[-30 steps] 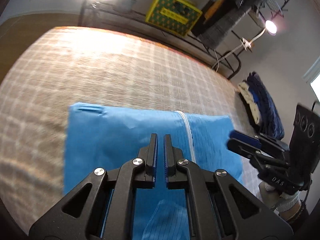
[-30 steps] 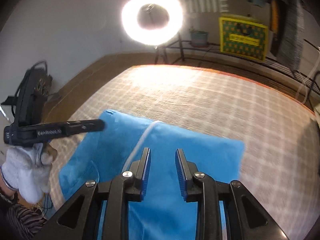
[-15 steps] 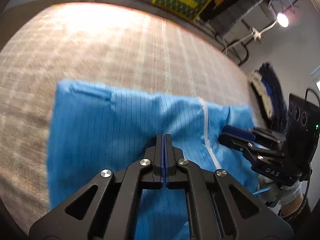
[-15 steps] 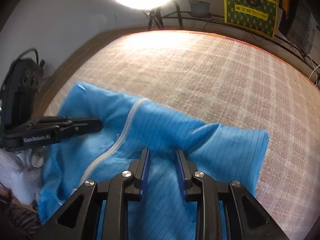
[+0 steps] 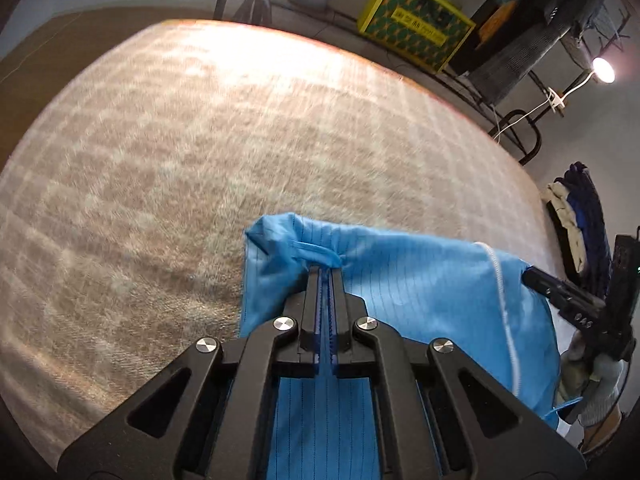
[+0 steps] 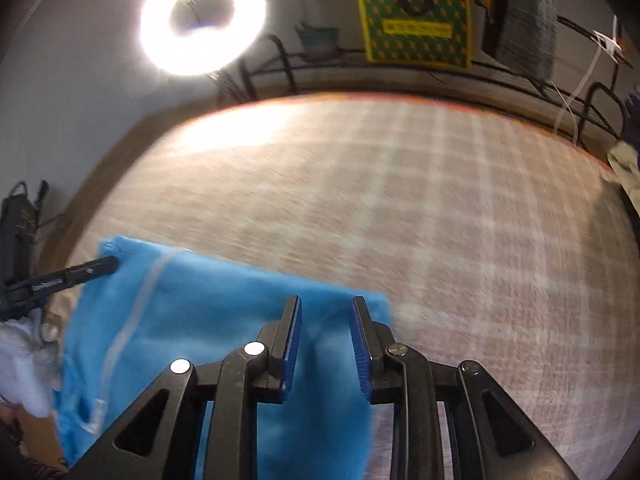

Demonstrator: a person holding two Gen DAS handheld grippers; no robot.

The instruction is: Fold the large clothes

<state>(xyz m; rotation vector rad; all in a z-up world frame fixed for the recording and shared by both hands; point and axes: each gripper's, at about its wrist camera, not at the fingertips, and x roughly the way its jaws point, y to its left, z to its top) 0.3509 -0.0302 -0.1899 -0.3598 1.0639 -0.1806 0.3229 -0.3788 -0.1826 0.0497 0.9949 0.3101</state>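
Left wrist view: the left gripper [image 5: 329, 276] has its black fingers with blue ribbed pads pressed together on a bunched ridge of the bright blue pinstriped garment [image 5: 420, 292]
Change, left: a second ago these jaws stood slightly parted above flat cloth; they are now clamped on a pinch of it, and the garment's far edge has been drawn in, so it covers less of the table
Meaning, left: my reading is that a fold is under way, with the far part being brought over toward the person
Garment, left: it lies at the near side of the beige checked tablecloth [image 5: 224, 152]; a white zipper [image 5: 505, 304] runs down its right part, and a small blue loop sits just above the pinch
Other gripper, left: the right gripper shows at the right edge, its tips at the cloth's corner

Right wrist view: the right gripper [image 6: 326, 320] has its jaws part spread and has just been closing; blue cloth lies between the pads, but blur hides whether they press on it
Change, right: the garment's right corner sat well beyond the fingertips earlier; it now lies level with them
Garment, right: blurred, rumpled, its zipper at the left, near the left gripper's tips
Background: a glowing ring light [image 6: 202, 16] stands behind the table
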